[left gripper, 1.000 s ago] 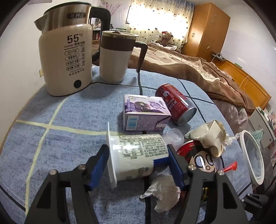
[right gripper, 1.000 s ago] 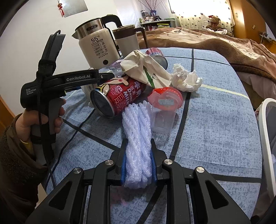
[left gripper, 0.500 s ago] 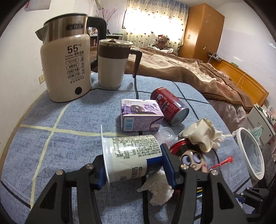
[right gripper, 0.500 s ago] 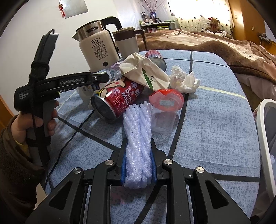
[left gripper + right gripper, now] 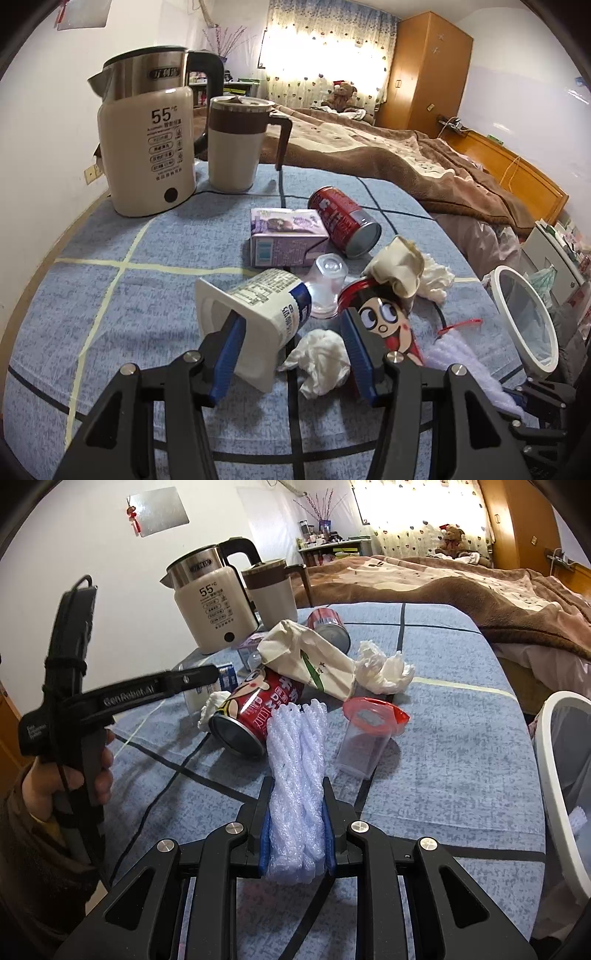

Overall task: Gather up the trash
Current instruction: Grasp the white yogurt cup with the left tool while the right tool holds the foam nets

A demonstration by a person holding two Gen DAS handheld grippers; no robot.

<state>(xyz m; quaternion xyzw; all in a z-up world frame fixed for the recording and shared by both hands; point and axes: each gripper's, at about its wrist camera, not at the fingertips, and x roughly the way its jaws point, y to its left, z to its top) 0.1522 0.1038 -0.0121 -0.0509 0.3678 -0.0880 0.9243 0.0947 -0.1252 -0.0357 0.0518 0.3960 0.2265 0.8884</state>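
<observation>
My left gripper [image 5: 291,349] is open. A white yogurt cup [image 5: 255,317] lies tilted on its side against the left finger [image 5: 227,354], with a gap to the right finger. A crumpled tissue [image 5: 321,360] lies between the fingers. My right gripper [image 5: 297,818] is shut on a white foam net sleeve [image 5: 295,760]. On the blue tablecloth [image 5: 122,295] lie a red cartoon can [image 5: 380,317], a second red can [image 5: 343,225], a purple carton [image 5: 288,242], a clear cup [image 5: 327,290] and a crumpled paper bag [image 5: 397,269].
A kettle [image 5: 147,147] and a lidded mug [image 5: 238,144] stand at the back left. A white-rimmed bin [image 5: 526,319] stands off the table's right edge, also in the right wrist view [image 5: 561,786]. A red-lidded clear container [image 5: 369,734] and tissue [image 5: 384,668] lie ahead of my right gripper.
My left gripper closed on the yogurt cup, then opened; the cup now lies tilted against the left finger. The left view has pulled back. My right gripper still holds the foam net.
</observation>
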